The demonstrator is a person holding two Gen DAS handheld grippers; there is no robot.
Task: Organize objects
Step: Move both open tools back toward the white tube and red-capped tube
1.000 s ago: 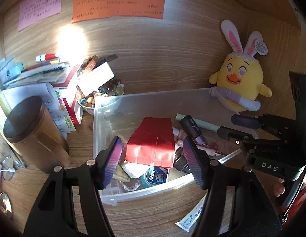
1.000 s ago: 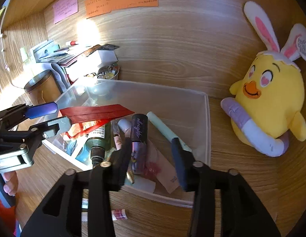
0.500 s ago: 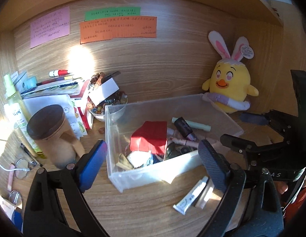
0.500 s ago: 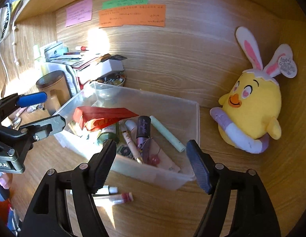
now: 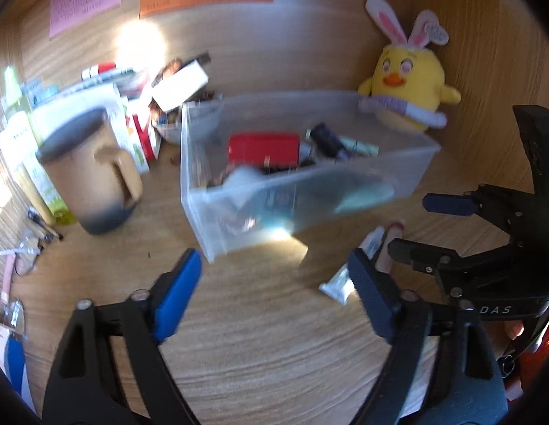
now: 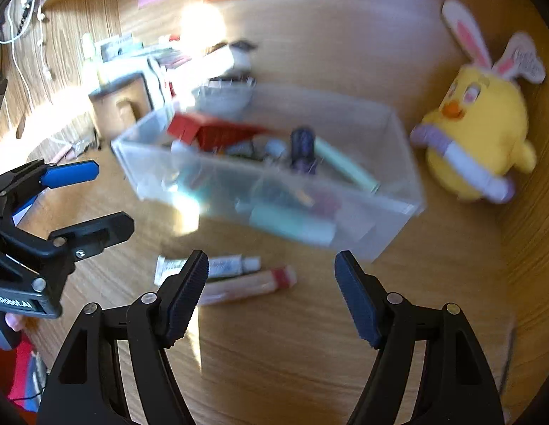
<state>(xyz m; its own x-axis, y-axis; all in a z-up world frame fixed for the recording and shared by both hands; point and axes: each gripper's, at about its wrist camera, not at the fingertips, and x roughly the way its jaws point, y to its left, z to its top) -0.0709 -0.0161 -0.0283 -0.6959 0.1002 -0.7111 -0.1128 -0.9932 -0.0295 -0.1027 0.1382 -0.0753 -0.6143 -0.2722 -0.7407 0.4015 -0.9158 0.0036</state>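
I hold both grippers low over the desk point(image 5: 274, 347), near side of the clear plastic bin point(image 6: 391, 219), because two tubes lie loose on the wood outside it. My right gripper point(image 6: 270, 297) has its jaws spread wide and empty, pointed at the white tube point(image 6: 224, 265) and the pink-capped tube point(image 6: 249, 285), which lie side by side just beyond the left jaw tip. My left gripper point(image 5: 274, 290) is also spread and empty, further left. The bin already holds a red box point(image 5: 263, 148) and cosmetics, so I judge the tubes belong there next. A plush chick point(image 6: 476, 141) sits right of the bin, a lidded mug point(image 5: 86, 173) left.
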